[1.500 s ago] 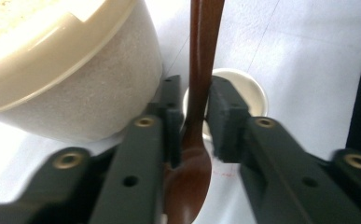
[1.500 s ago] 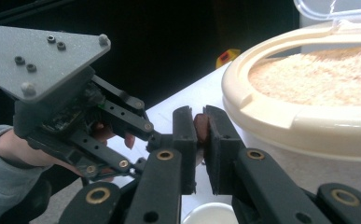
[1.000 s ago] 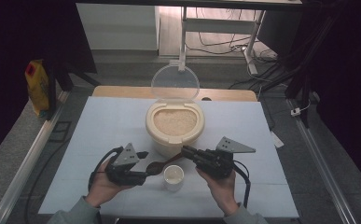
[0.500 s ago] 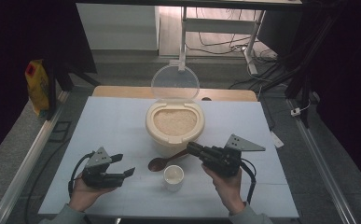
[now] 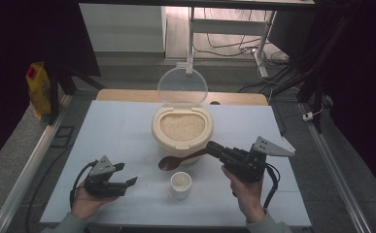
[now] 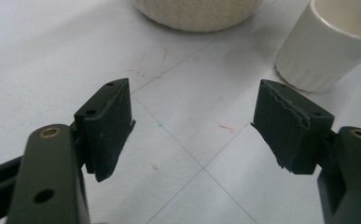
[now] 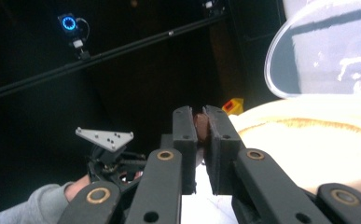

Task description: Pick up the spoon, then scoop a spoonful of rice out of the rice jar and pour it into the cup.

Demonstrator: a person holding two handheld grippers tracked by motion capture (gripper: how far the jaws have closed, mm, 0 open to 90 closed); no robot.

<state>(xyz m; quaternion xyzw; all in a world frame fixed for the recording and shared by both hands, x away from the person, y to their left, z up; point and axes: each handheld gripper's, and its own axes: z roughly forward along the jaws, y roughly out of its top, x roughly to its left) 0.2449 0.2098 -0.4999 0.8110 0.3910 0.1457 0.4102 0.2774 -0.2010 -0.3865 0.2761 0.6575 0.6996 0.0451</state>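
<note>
So the right hand-held gripper (image 5: 213, 148) is clamped tight on the end of a brown wooden spoon (image 5: 178, 159), which you can see pinched between its jaws in the right gripper view (image 7: 200, 125). The spoon hangs just above the tabletop (image 5: 117, 131), bowl end pointing left and sitting right at the near edge of the rice container (image 5: 182, 128), a bit far of the small white cup (image 5: 180, 184). The container is full of uncooked rice (image 5: 182, 126) and its clear lid (image 5: 182, 87) is flipped up at the far side. The left hand-held gripper (image 5: 127, 182) is off to the near left, and its jaws have just been opening; they stand apart with nothing between them, just bare tabletop in the left gripper view (image 6: 192, 130), with the cup (image 6: 329, 44) to the right of it. On handling: I'd guess the spoon is light and stiff, smooth enough to twist in the pads if it's loaded, so gripping near the handle end like this gives reach, but a scoop of rice may tip it. The cup looks like ceramic, small, probably easy to knock over, so I'd grab it across the wall near the rim. The loose rice will spill at any tilt.
</note>
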